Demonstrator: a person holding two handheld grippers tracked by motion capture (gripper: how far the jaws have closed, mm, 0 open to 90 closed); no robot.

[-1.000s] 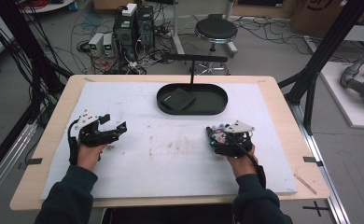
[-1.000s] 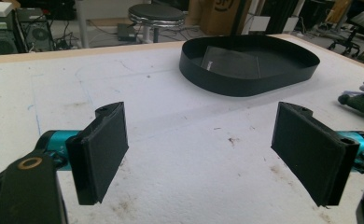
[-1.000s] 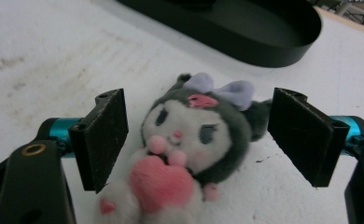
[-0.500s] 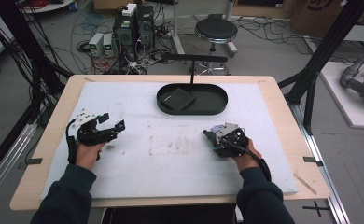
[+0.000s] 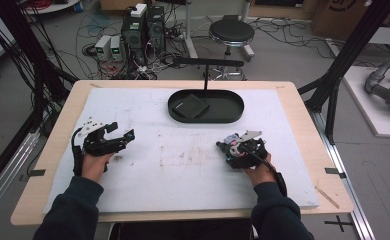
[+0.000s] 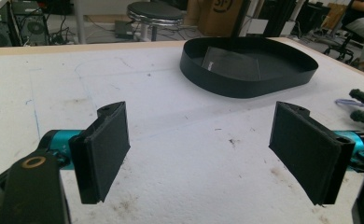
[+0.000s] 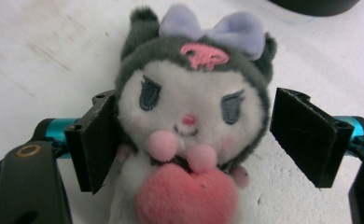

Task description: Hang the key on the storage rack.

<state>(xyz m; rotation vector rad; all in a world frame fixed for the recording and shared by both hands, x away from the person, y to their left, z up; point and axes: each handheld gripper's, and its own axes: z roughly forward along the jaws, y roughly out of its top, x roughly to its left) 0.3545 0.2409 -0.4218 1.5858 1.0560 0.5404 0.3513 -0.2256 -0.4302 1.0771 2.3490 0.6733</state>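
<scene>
A plush toy [image 7: 189,121] with a grey hood, a lilac bow and a pink heart lies on the white table cover, facing the right gripper view. My right gripper [image 7: 194,140] stands around its head. Its jaws have just been opening; one pad brushes the fur, the other stands apart. In the high view the right gripper [image 5: 233,148] is right of centre with the toy [image 5: 229,141] at its tips. My left gripper [image 5: 122,135] rests at the left, open, with only the cover between its pads [image 6: 108,149].
A black oval tray [image 5: 233,117] stands at the back middle, with a dark flat piece [image 5: 190,106] lying in it; the tray [image 6: 245,86] lies ahead of the left gripper. A black post [image 5: 205,75] rises behind it. The cover is stained in the middle.
The right hand has shifted a little over the toy. The left hand has kept still.
</scene>
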